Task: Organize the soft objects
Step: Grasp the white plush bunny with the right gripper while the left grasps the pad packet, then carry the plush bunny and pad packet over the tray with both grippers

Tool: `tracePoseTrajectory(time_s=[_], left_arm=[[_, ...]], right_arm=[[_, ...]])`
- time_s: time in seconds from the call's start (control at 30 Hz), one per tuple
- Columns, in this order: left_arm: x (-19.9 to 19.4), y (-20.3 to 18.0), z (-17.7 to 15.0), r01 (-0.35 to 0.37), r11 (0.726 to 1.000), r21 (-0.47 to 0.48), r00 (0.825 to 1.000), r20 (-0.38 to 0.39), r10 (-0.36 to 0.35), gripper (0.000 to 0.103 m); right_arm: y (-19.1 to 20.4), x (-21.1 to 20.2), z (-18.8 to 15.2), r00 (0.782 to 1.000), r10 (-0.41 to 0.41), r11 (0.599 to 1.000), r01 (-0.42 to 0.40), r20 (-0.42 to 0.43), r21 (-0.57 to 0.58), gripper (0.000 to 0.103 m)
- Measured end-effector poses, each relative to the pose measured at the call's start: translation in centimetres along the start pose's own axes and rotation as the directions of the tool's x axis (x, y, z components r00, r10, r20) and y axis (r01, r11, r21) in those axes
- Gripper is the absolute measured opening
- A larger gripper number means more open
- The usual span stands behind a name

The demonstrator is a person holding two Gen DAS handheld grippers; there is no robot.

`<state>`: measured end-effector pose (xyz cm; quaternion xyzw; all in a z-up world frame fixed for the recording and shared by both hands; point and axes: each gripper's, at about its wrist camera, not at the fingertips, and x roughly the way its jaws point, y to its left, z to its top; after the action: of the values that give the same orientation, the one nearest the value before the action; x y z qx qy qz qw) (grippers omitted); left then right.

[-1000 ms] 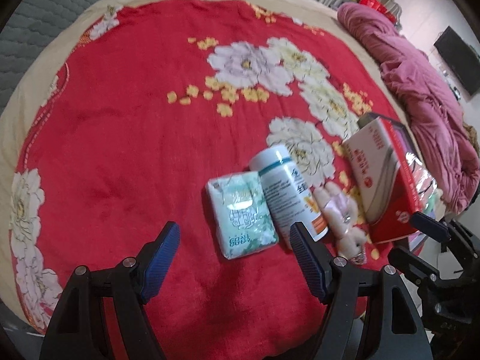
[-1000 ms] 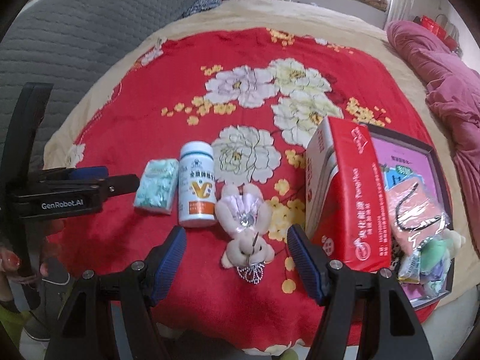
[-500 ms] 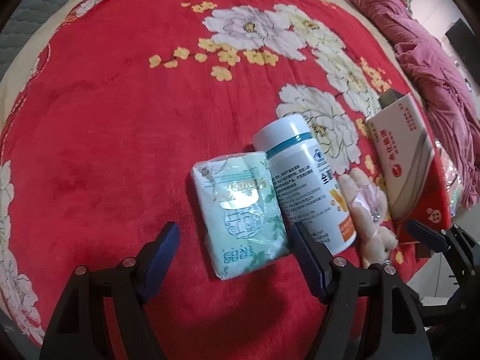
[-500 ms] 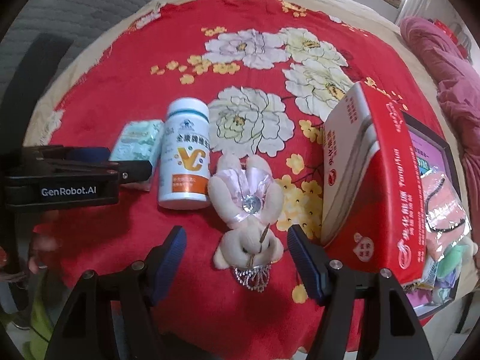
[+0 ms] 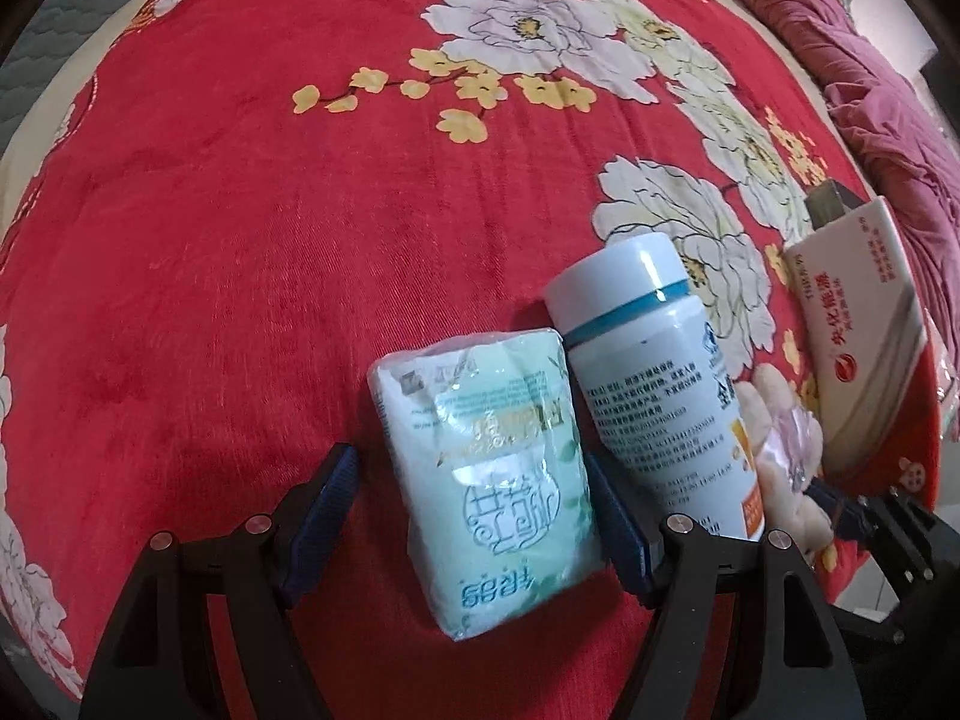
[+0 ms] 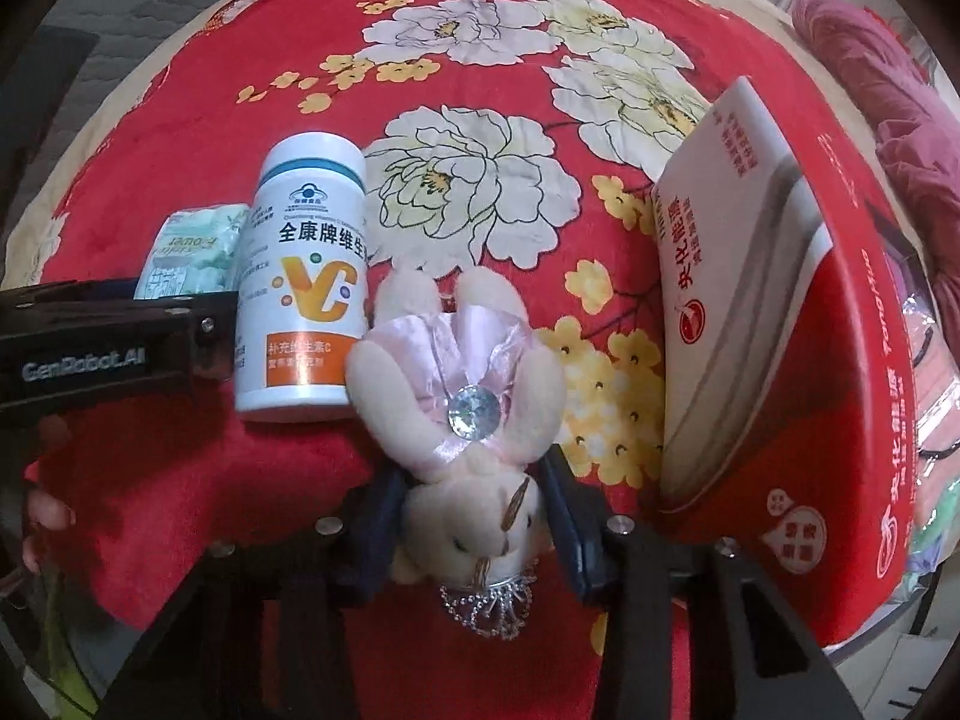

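Right gripper (image 6: 468, 531) jaws just closing, pads snug on the bunny (image 6: 459, 420) head, low center on the blanket (image 6: 192, 120). Best to squeeze gently and lift straight, clear of the bottle (image 6: 303, 294) at 10 o'clock. Left gripper (image 5: 468, 519) jaws wide open, straddling the tissue pack (image 5: 489, 483) without pinching. Needs centering, since the right pad sits almost touching. Box (image 6: 780, 360) waiting at 3 o'clock.

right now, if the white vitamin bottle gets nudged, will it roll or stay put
Likely to roll: the white vitamin bottle lies on its side, round-bodied. The plush red blanket probably slows it, and the tissue pack and bunny toy alongside may block it.
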<state>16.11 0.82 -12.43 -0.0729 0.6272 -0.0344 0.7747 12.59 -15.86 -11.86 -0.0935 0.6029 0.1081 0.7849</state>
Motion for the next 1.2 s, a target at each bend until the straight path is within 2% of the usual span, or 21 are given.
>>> tracePoseTrajectory(time_s=[0.1, 0.17, 0.27, 0.4, 0.57, 0.83, 1.2], left_arm=[[-0.1, 0.1, 0.2, -0.015, 1.0, -0.016, 1.0, 0.01, 0.015, 0.071], [-0.3, 0.1, 0.3, -0.022, 1.0, -0.019, 1.0, 0.019, 0.023, 0.055], [-1.0, 0.5, 0.4, -0.005, 1.0, -0.02, 1.0, 0.022, 0.005, 0.051], [-2.8, 0.5, 0.3, 0.015, 1.0, -0.017, 0.998, 0.06, -0.014, 0.05], [-6.4, -0.7, -0.2, 0.019, 0.999, 0.035, 0.991, 0.135, -0.024, 0.049], [-12.2, -2.9, -0.6, 0.029, 0.995, 0.097, 0.968, 0.244, -0.052, 0.049], [-16.5, -5.4, -1.6, 0.031, 0.989, 0.142, 0.948, 0.311, -0.074, 0.049]], right_arm=[[-0.2, -1.0, -0.1, 1.0, 0.01, 1.0, -0.01, 0.023, 0.003, 0.041], [-0.3, -1.8, -0.1, 0.999, 0.017, 1.0, -0.017, 0.041, 0.009, 0.041], [-0.8, -3.5, 0.0, 0.997, 0.038, 0.999, -0.039, 0.072, 0.02, 0.041], [-1.5, -5.6, 0.3, 0.991, 0.064, 0.997, -0.07, 0.118, 0.045, 0.041], [-1.9, -8.1, 0.6, 0.981, 0.085, 0.993, -0.097, 0.174, 0.062, 0.041], [-2.4, -11.7, 0.4, 0.963, 0.097, 0.99, -0.118, 0.251, 0.071, 0.041], [-3.4, -14.5, -0.7, 0.947, 0.105, 0.987, -0.136, 0.305, 0.084, 0.041]])
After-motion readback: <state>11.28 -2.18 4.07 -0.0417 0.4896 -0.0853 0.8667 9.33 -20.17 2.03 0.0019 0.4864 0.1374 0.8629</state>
